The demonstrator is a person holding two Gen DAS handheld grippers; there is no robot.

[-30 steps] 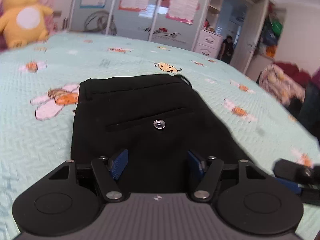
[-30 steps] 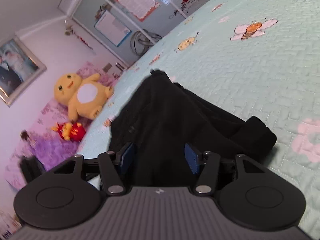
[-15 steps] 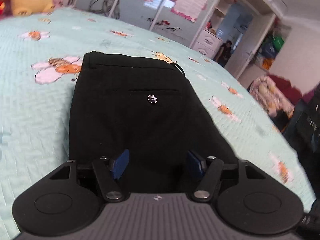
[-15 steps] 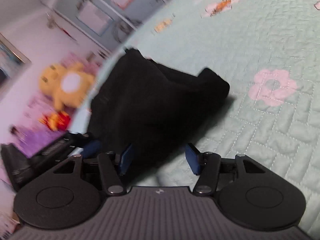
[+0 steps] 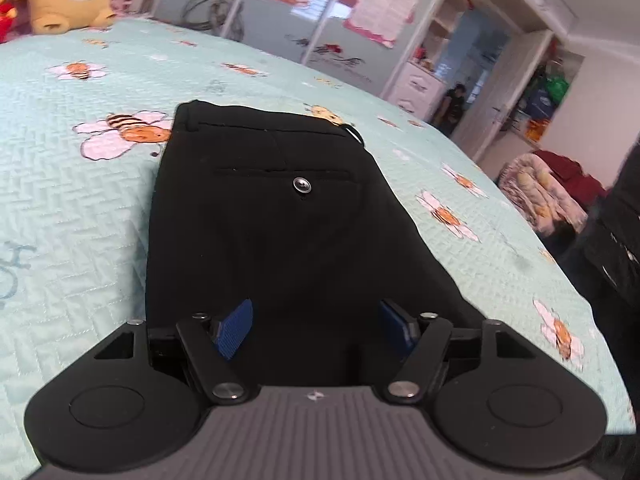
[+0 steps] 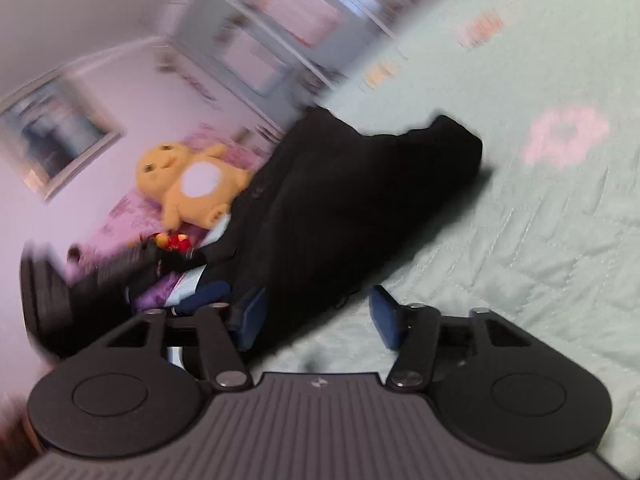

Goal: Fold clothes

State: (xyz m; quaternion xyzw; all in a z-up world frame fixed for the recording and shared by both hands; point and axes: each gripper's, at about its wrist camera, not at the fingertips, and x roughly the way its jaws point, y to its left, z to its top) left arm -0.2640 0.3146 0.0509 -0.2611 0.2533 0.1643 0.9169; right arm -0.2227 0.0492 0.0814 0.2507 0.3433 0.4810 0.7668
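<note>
Lower now, right claw gapes beside black trousers; left claw opening; no legible writing.

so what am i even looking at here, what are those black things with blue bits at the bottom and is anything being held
Those black shapes are two hand-held grippers, one in each of a person's hands; there is no robot arm. Each carries a camera that looks forward along its two fingers, so each picture shows its own gripper at the bottom edge. The blue bits are the finger pads.

One picture is from the left gripper, the other, blurred, from the right gripper.

On the bed's pale green quilt lies a folded pair of black trousers, back pocket button facing up. A yellow plush toy sits at the far end.

Nothing is held. The left gripper's jaws are opening above the near end of the trousers; the right gripper's pads stand apart at the trousers' edge.
</note>
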